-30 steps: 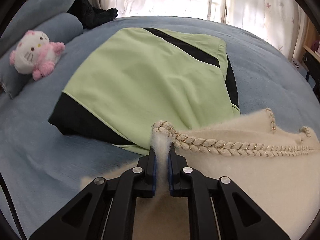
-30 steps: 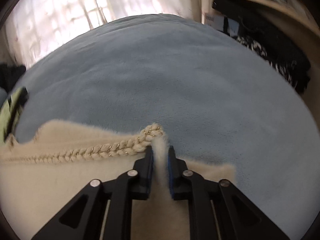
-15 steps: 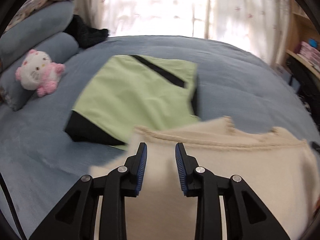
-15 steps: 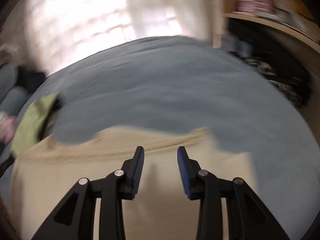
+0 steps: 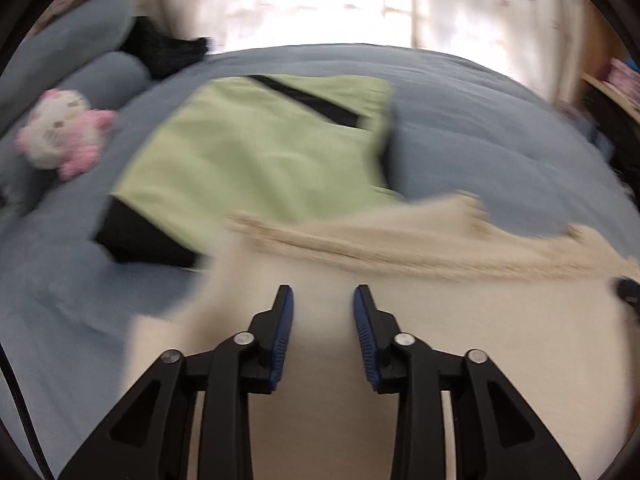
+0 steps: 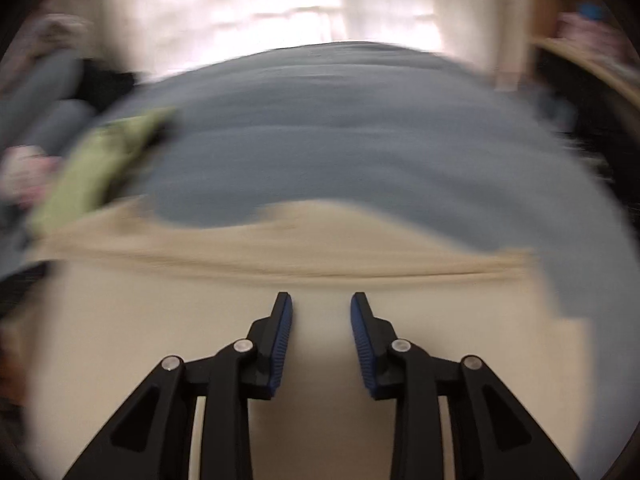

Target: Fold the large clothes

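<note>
A cream garment (image 5: 360, 360) is laid flat beside the folded green garment (image 5: 256, 152). Left gripper (image 5: 323, 328), opening, and right gripper (image 6: 321, 332), closing slightly, are both empty; further folds appear left.

Blue bed (image 5: 460, 128), cream garment (image 5: 400, 320), green garment (image 5: 248, 160), plush toy (image 5: 60, 132)

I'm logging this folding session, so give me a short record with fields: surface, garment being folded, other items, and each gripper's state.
surface: blue bed cover
garment being folded: cream sweater, lying flat, braided trim at far edge
other items: folded green-and-black garment; pink-and-white plush toy
left gripper: opening, nothing between fingers
right gripper: closing, nothing between fingers
</note>
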`<state>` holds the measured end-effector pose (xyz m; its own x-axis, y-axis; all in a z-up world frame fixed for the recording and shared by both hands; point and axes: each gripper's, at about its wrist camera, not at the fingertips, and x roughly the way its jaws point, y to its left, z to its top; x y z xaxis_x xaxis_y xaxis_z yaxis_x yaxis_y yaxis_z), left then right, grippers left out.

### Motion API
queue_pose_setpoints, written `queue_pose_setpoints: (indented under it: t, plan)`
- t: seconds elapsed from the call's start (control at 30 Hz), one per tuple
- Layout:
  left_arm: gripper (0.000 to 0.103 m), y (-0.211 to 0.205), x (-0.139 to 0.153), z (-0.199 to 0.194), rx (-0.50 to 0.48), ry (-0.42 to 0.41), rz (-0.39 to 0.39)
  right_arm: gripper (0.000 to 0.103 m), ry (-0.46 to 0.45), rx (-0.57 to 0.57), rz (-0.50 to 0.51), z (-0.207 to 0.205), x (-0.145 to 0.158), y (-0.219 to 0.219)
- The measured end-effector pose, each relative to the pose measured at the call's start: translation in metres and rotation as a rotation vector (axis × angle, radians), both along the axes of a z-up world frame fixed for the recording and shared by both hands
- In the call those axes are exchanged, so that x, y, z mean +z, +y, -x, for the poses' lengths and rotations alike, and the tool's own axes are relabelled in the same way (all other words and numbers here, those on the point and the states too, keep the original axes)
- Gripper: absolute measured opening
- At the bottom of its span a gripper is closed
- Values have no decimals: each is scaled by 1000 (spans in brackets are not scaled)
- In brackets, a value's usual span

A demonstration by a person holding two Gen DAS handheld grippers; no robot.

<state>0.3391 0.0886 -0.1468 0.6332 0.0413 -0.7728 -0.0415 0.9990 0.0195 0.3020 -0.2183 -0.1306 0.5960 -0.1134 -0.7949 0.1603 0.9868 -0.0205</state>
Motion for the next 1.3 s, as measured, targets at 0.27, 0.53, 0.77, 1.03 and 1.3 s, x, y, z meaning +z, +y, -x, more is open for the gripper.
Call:
queue_pose_setpoints:
  t: [0.27, 0.53, 0.77, 1.03, 1.3]
  plan:
    - [49, 85, -14, -19, 172, 51, 161, 35, 14, -303, -184, 24, -14, -155]
    - [48, 63, 6, -8, 161, 17, -1, 35, -13, -310, -50, 34, 7, -128]
    - [48, 34, 55, 64, 50, -4, -17, 36, -53, -159, -61, 93, 43, -60]
    - [48, -25, 50, 181, -72, 54, 124, 37, -2, 54, -234, 156, 36, 39]
    - [48, -15, 3, 223, -26, 108, 87, 37, 60, 30, -125, 205, 2, 29]
